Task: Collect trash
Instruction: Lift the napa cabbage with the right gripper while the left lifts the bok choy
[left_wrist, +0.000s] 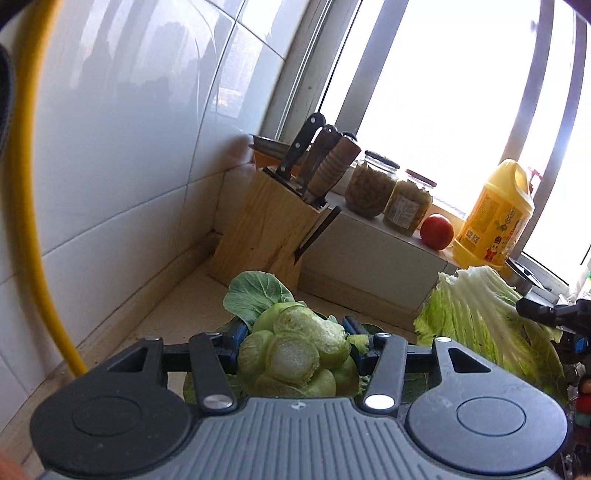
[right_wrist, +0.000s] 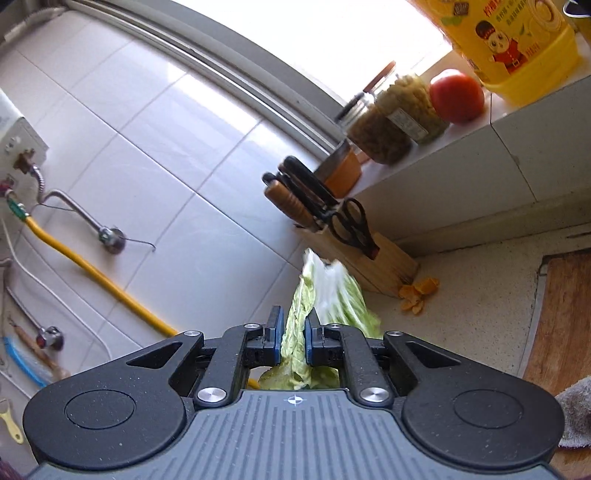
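Cabbage scraps (left_wrist: 299, 354) in both claws

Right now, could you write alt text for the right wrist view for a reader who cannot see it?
The right gripper is shut on a pale green cabbage leaf, held above a speckled countertop. Beyond it are orange peel scraps beside a wooden knife block, and on the sill two jars, a tomato and a yellow bottle.

Bare counter (right_wrist: 476, 295) beside orange peels (right_wrist: 419, 291); knife block (left_wrist: 264, 229) and ledge (left_wrist: 369, 251) behind.
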